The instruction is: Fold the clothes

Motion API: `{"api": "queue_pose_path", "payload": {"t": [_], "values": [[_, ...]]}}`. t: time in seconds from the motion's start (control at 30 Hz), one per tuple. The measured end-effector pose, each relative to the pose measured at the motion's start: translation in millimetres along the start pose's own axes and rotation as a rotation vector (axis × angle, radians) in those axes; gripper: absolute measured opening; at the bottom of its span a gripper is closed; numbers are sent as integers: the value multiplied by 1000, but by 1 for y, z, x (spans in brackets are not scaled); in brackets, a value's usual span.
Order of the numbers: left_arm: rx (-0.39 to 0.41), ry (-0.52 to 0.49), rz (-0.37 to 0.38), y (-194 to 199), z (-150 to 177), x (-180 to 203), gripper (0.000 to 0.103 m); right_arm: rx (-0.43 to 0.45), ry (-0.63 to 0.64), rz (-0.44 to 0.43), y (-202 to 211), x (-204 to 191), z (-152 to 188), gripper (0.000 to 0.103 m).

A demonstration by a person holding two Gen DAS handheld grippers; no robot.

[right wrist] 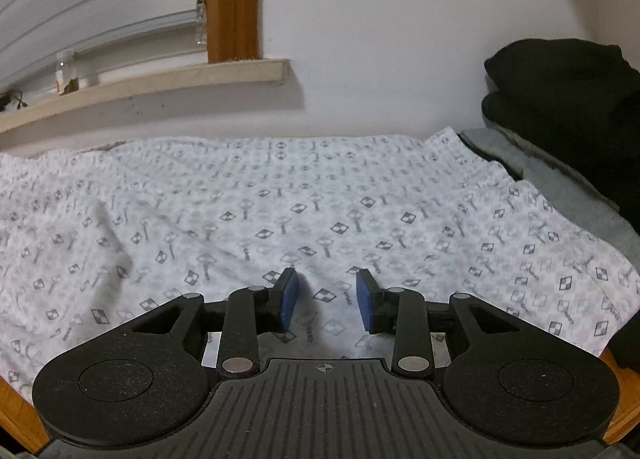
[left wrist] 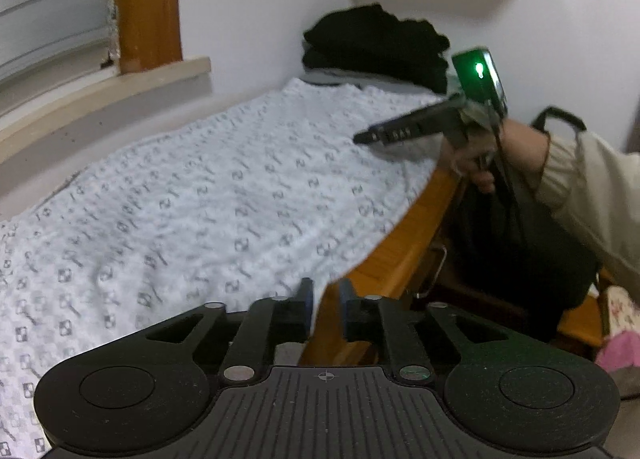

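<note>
Jaws on both tools stand apart with nothing between them: the left gripper (left wrist: 325,301) has a narrow gap and hangs at the near edge of the cloth, while the right gripper (right wrist: 326,301) is spread wider and hovers low over the cloth's near middle. Seen from the left wrist camera, the right gripper (left wrist: 384,133) is held in a person's hand (left wrist: 486,157) above the far side of the surface. The white patterned garment (right wrist: 312,199) lies spread nearly flat across a wooden table (left wrist: 394,247), reaching the back wall and running out of view to the left; shallow wrinkles mark its left part. Whether it is already folded once cannot be told, and which part is sleeve or hem is not clear. A stack of dark clothes (right wrist: 572,99) sits on grey fabric (right wrist: 560,179) at the right end, just beside the garment. Judged by its puckered weave and soft ripples, the garment is light, limp and not slippery; it should drape and sag when lifted. Best hold appears to be the near hem or the corners, pinched at two well-separated points to keep the edge taut.
</note>
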State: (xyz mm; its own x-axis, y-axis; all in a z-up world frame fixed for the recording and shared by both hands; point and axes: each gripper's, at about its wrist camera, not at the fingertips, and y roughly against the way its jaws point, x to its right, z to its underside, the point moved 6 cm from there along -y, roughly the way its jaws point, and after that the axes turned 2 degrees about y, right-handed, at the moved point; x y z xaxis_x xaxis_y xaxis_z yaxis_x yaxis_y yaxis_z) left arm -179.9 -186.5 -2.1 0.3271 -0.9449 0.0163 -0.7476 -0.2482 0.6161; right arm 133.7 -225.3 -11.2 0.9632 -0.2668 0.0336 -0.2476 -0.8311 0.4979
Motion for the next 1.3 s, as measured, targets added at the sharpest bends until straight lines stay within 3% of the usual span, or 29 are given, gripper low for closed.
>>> {"api": "queue_pose_path", "payload": {"t": [0.1, 0.2, 0.23, 0.27, 0.3, 0.53, 0.7, 0.83, 1.0, 1.1, 1.17, 1.3], "values": [[-18, -10, -20, -6, 4, -2, 27, 9, -6, -9, 0, 2, 0, 34], [-13, -13, -30, -9, 3, -6, 28, 13, -4, -8, 1, 1, 1, 34], [-12, -11, -31, -10, 2, -7, 25, 14, -3, -7, 2, 1, 1, 34], [-11, -12, -28, -10, 2, -7, 9, 14, -1, -6, 2, 0, 1, 34], [-10, -15, -23, -10, 2, -6, 0, 14, 0, -5, 2, 0, 1, 34], [-21, 8, 118, 34, 4, 12, 0, -2, 8, 4, 6, 1, 3, 34], [-17, 16, 93, 49, 4, 11, 2, -30, 28, 18, 13, 1, 5, 42], [12, 52, 35, 53, 4, -11, 21, -40, 32, 33, 18, 5, 7, 45], [34, 140, -96, 75, 18, -67, 43, -31, 81, 34, 21, -11, 2, 45], [45, 204, -187, 95, 31, -104, 47, 2, 105, -35, 22, -42, -6, 43], [52, 247, -247, 109, 39, -130, 49, 15, 127, -103, 20, -68, -12, 29], [62, 318, -356, 140, 57, -172, 50, 24, 190, -229, 16, -127, -24, 30]]}}
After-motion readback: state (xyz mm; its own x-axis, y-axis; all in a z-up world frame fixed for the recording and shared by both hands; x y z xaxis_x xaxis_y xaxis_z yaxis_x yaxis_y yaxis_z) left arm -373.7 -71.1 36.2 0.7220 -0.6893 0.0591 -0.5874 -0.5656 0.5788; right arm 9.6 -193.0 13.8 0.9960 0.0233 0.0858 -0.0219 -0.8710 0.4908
